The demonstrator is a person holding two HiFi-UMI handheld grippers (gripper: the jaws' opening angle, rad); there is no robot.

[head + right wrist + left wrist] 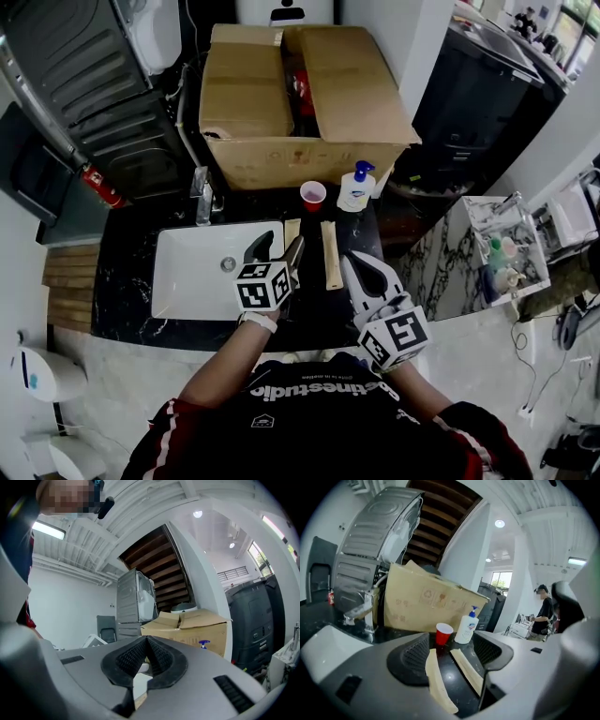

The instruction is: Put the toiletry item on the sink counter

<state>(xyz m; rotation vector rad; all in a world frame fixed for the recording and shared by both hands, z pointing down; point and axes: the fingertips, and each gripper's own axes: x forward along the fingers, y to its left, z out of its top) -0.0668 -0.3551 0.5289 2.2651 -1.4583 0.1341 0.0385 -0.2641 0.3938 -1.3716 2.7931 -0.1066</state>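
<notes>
At the sink counter [127, 272], left gripper [277, 246] gaped empty, right gripper [352, 262] shut; a low swing risked knocking a beige strip [292, 228] into the basin [192, 281].

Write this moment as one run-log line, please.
left gripper: open, empty | right gripper: shut | tan packets: two, lying on counter beside sink

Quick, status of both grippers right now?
Left gripper: open, nothing between the jaws.
Right gripper: closed, holding nothing.

right claw [146, 640], jaws together, points toward a cardboard box [193, 623] and blue pump [203, 644].
</notes>
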